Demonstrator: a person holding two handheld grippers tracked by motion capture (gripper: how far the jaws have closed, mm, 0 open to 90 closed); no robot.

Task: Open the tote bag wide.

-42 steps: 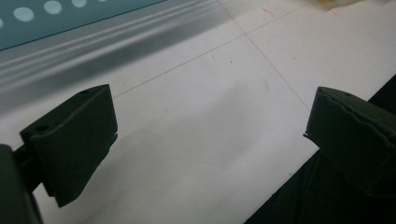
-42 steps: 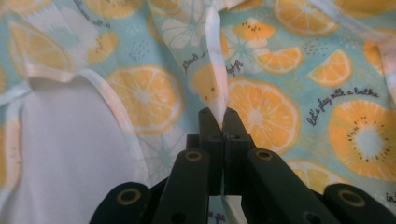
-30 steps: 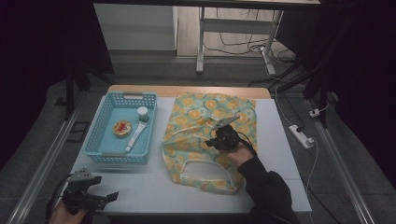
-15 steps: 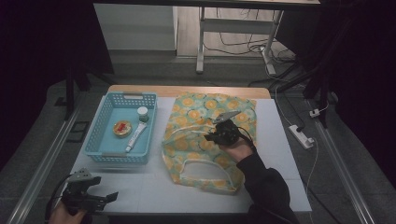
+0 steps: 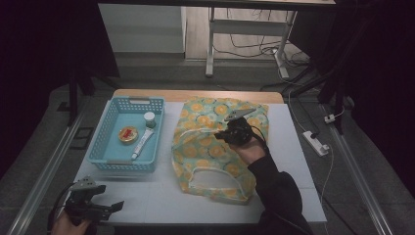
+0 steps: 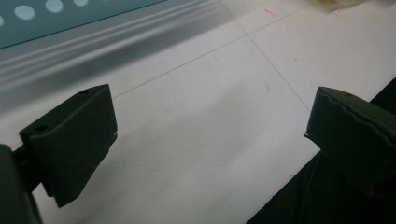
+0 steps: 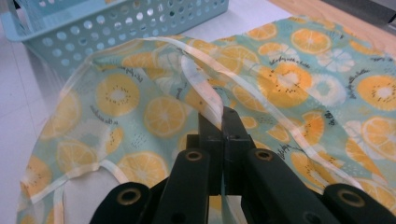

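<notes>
the right gripper (image 7: 223,122) has its fingers (image 7: 233,135) pinched tight on a pale strap (image 7: 205,91) of the fruit-print bag (image 5: 215,147), and the strap rises straight up out of the fingertips into a loop. from where i stand that loop looks lifted clear of the cloth beneath it, with the rest of the bag lying flat on the desk (image 5: 293,161). in the high view the right gripper (image 5: 236,132) sits over the upper middle of the bag, the hand (image 5: 252,152) and dark sleeve behind it reaching in from the near edge.

the bag's long axis runs away from the person, from the white-trimmed opening at the near end to the far edge of the desk. so the cloth lies on every side of the pinch, with most of its weight hanging toward the near end. i'd judge that any further lift has to go upward and slightly along that axis, or the strap will just slide sideways.

the left gripper (image 5: 95,208) is well apart, low at the near left corner, its fingers (image 6: 74,140) spread wide over bare white desk with nothing between them. the blue basket (image 5: 105,147) stands between it and the bag, holding a tube (image 5: 142,143), a small round tin (image 5: 128,134) and a small jar (image 5: 149,118). the right hand is plainly the one nearer the bag.
</notes>
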